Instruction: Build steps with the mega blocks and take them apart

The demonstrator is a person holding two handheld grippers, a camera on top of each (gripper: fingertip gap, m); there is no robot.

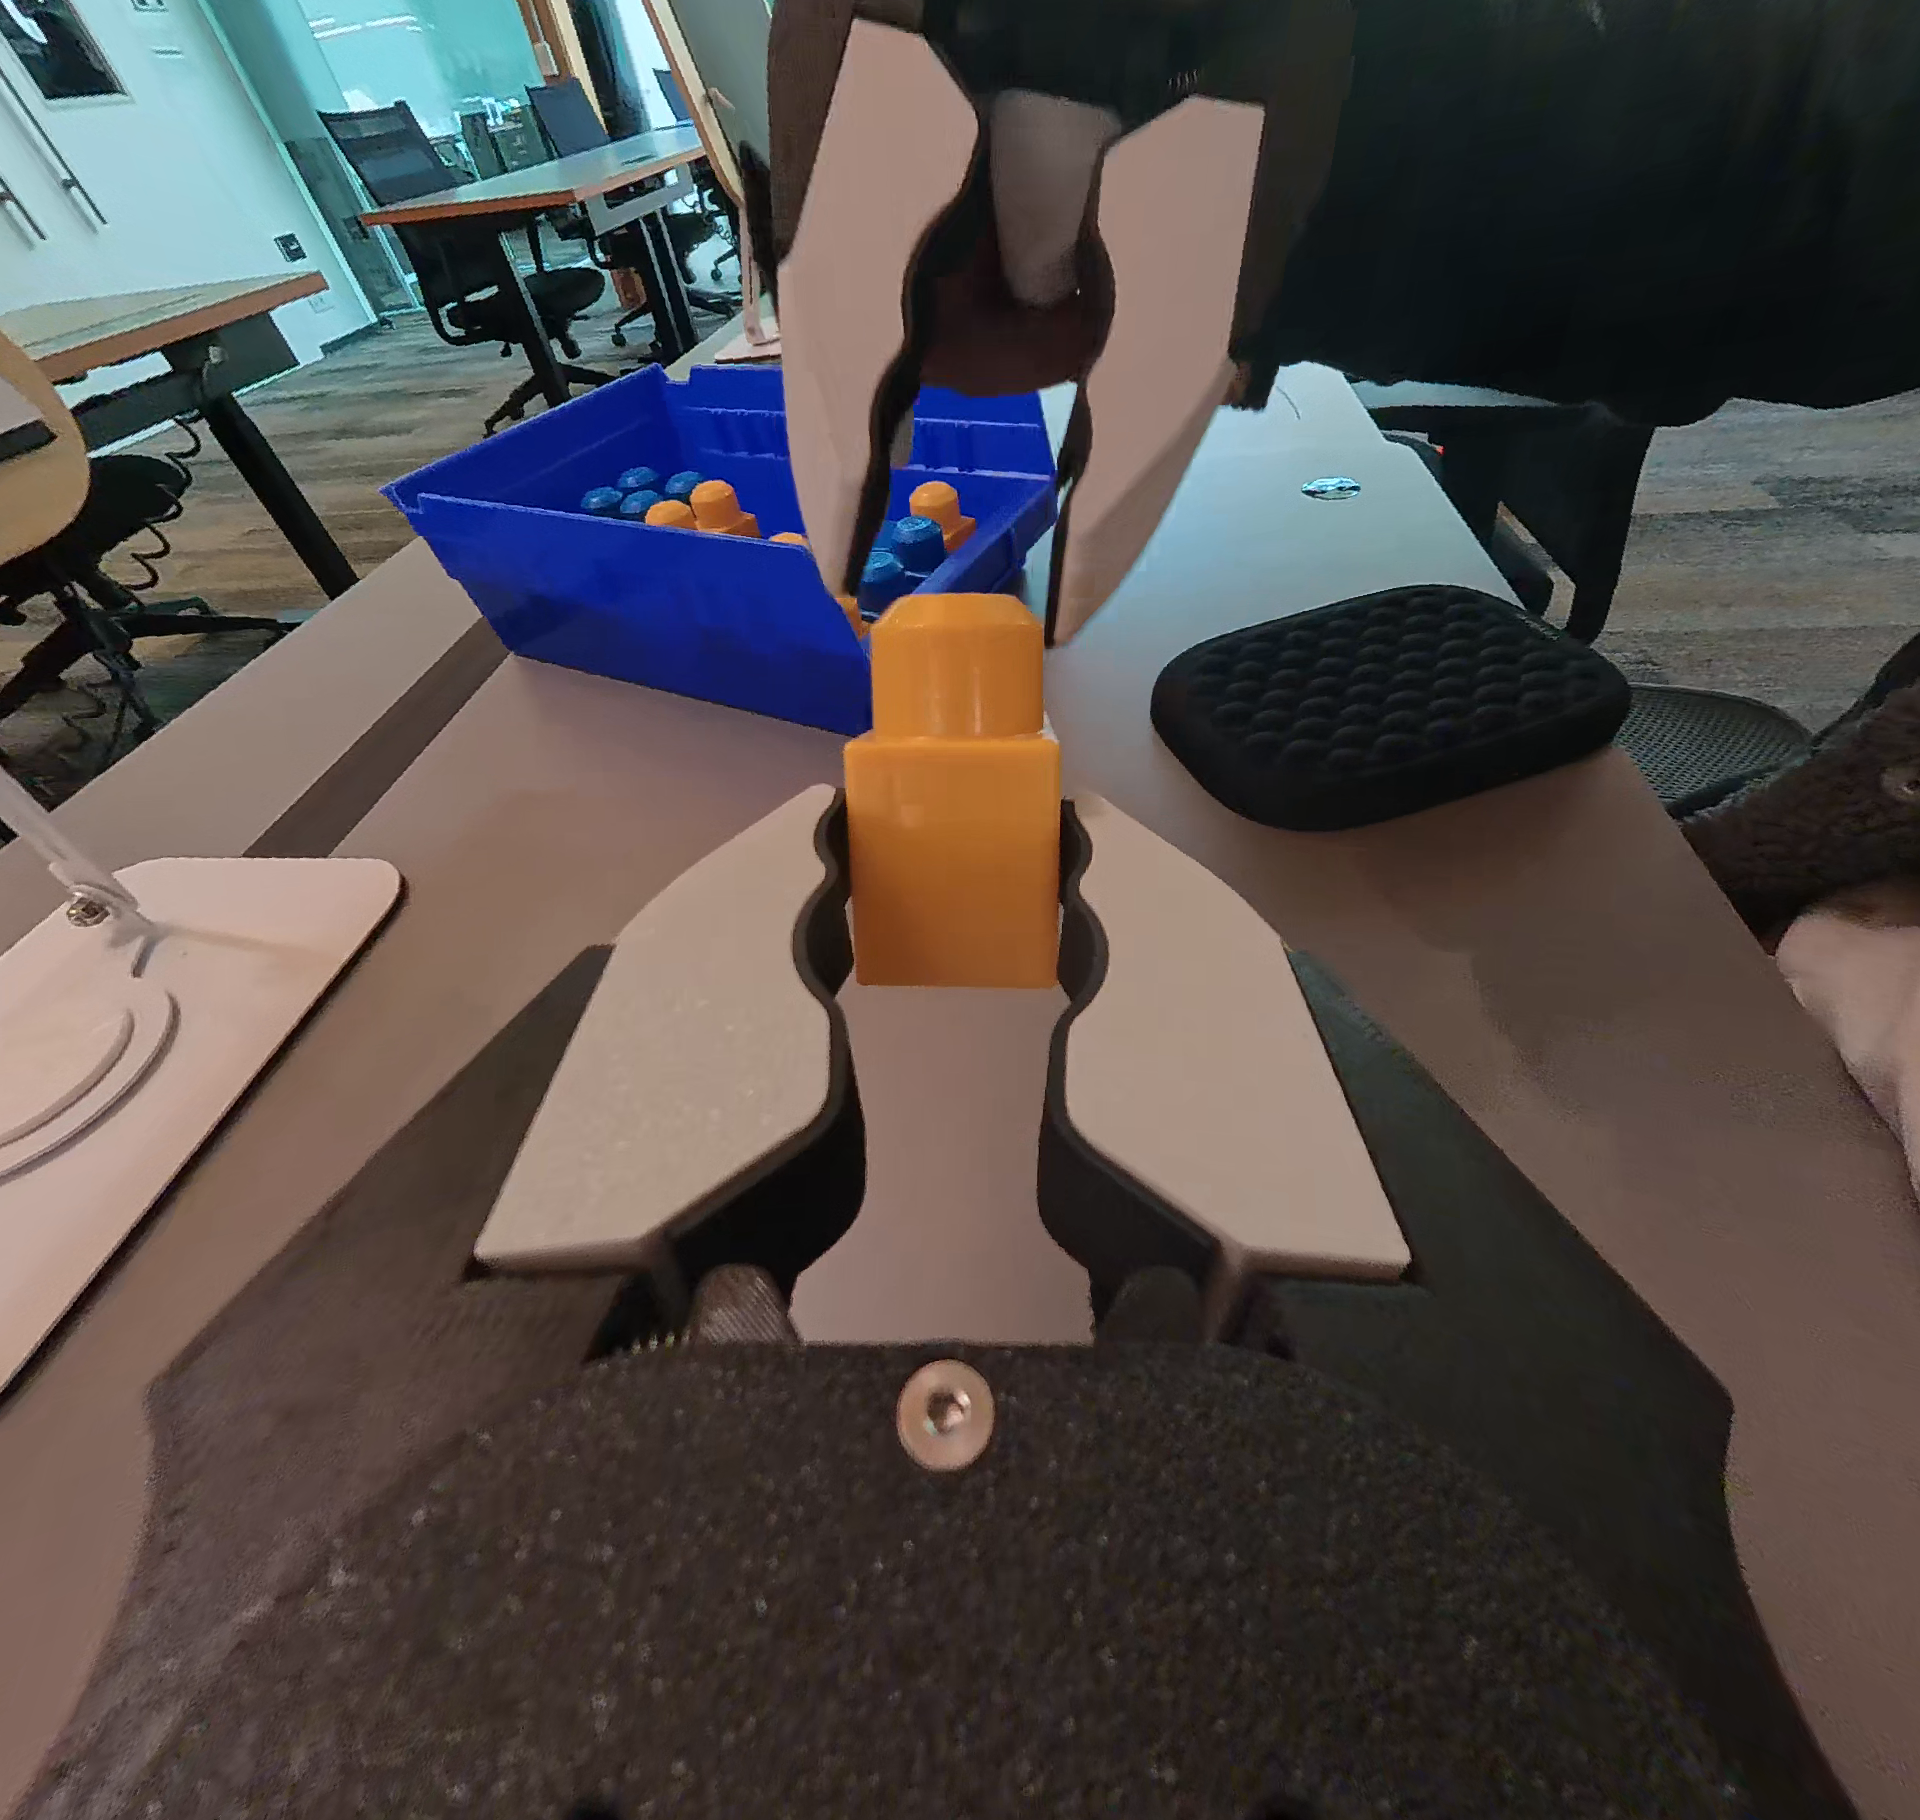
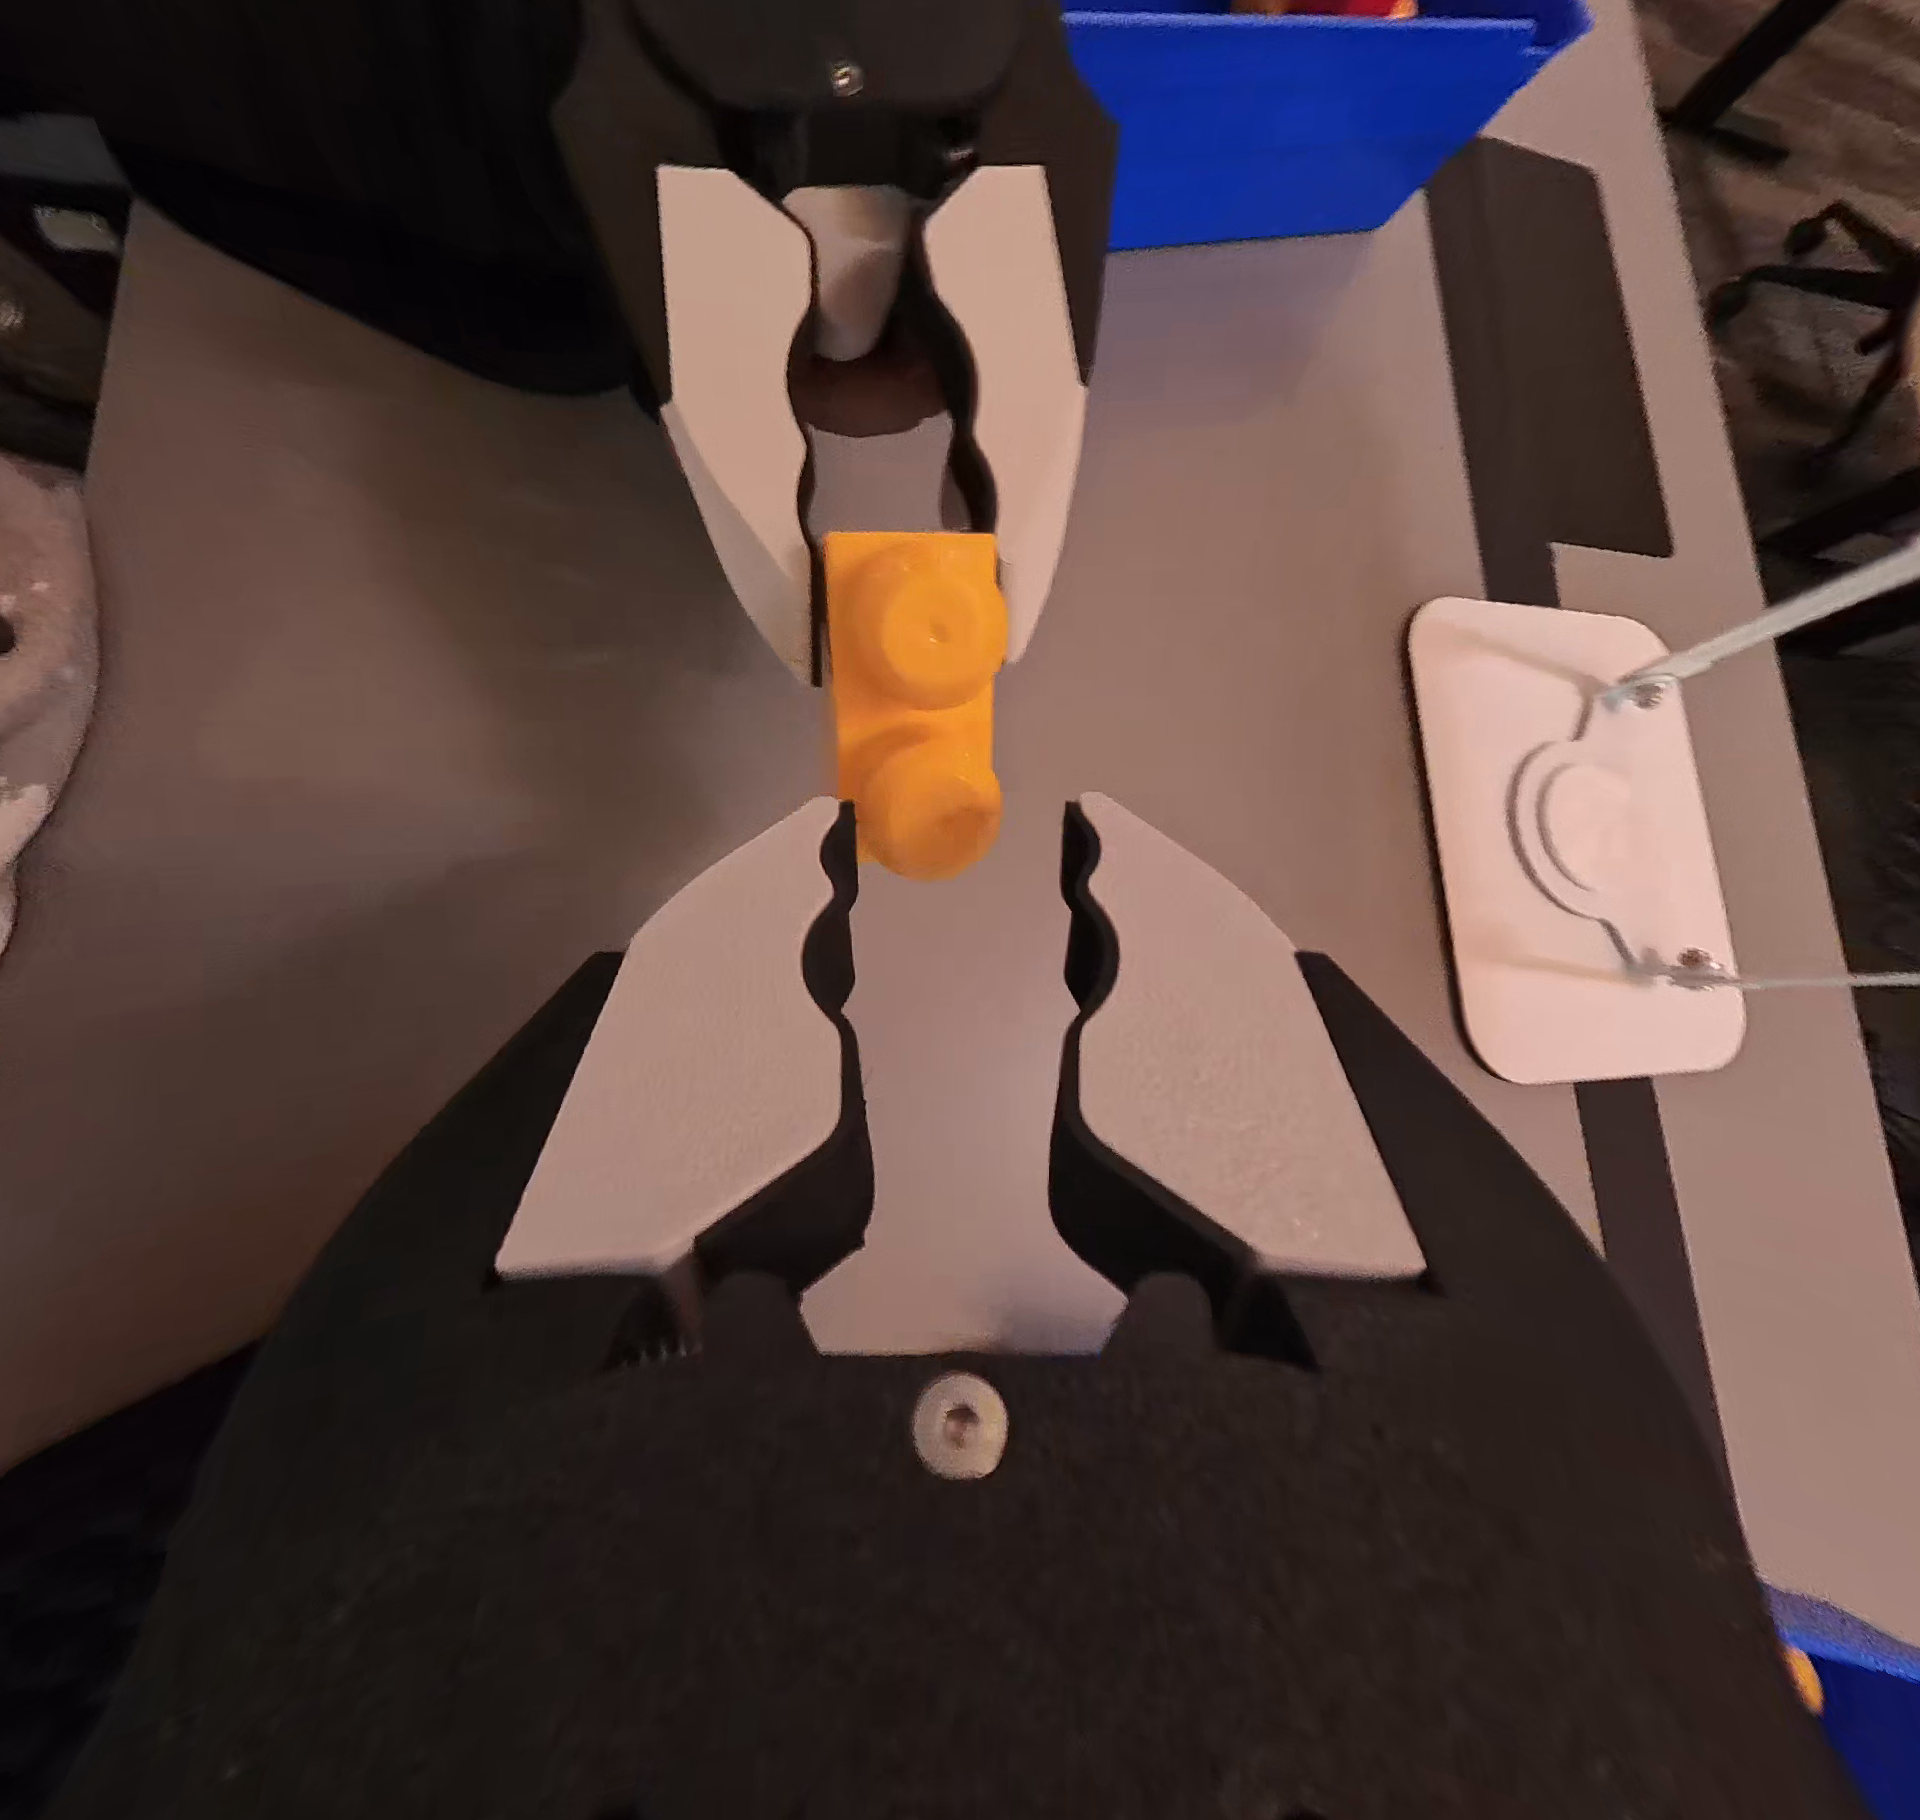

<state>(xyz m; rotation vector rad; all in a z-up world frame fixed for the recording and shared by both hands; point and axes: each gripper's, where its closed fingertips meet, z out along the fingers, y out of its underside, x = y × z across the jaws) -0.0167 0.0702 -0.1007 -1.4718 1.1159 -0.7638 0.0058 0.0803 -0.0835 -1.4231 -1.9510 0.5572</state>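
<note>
An orange two-stud mega block (image 1: 951,866) is gripped at its body by my left gripper (image 1: 953,804), studs up, low over the grey table (image 1: 644,814). In the right wrist view the block (image 2: 914,700) is seen from above, its far end between the left gripper's fingertips (image 2: 914,653). My right gripper (image 2: 956,809) is open and empty, with the block's near stud just at its fingertips. In the left wrist view the right gripper (image 1: 956,615) points down from above, with its jaws either side of the stud's top.
A blue bin (image 1: 623,586) with blue and orange blocks stands behind the block. A black dimpled pad (image 1: 1382,700) lies to the right. A white stand base (image 1: 187,991) lies on the left and also shows in the right wrist view (image 2: 1569,856). Another blue bin (image 2: 1299,108) holds red and orange pieces. One gripper's finger ends stand about 4 centimeters off the other's.
</note>
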